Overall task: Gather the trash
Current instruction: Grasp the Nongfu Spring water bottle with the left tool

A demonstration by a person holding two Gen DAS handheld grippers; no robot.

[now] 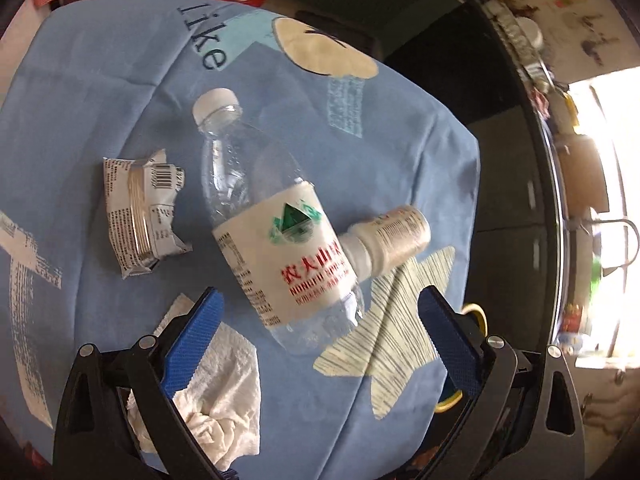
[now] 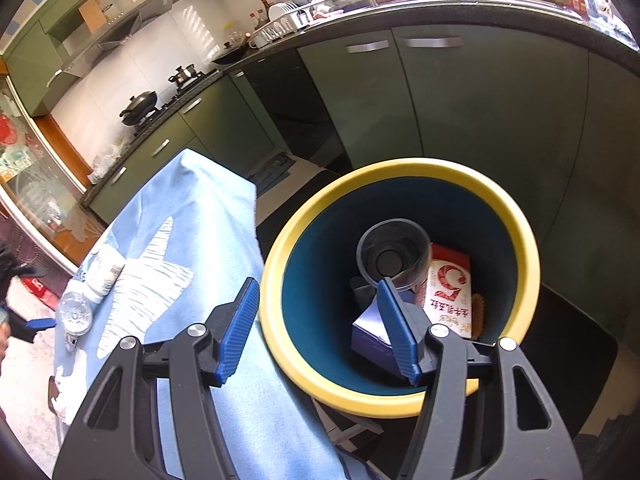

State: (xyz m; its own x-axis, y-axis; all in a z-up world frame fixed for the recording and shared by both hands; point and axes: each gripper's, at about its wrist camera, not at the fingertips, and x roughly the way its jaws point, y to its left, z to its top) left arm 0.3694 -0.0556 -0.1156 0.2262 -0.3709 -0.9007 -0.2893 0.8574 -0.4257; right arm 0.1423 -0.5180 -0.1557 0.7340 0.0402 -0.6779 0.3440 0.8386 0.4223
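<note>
A clear water bottle (image 1: 256, 208) with a white label lies on the blue tablecloth (image 1: 100, 92). A small white bottle (image 1: 394, 238) lies against its side. To the left are a silver snack wrapper (image 1: 138, 212) and, nearer me, a crumpled white tissue (image 1: 224, 392). My left gripper (image 1: 320, 296) is open above the water bottle's base, holding nothing. My right gripper (image 2: 316, 286) is open and empty over the near rim of a yellow-rimmed bin (image 2: 400, 168). The bin holds a clear plastic cup (image 2: 394, 256), a red-and-white box (image 2: 448, 292) and a purple carton (image 2: 370, 330).
The bin stands on the floor just beyond the table's cloth-covered edge (image 2: 248, 220). Green kitchen cabinets (image 2: 460, 100) and a dark counter (image 2: 440, 8) run behind it. In the right wrist view the water bottle (image 2: 76, 312) and the small bottle (image 2: 106, 268) lie at the far left.
</note>
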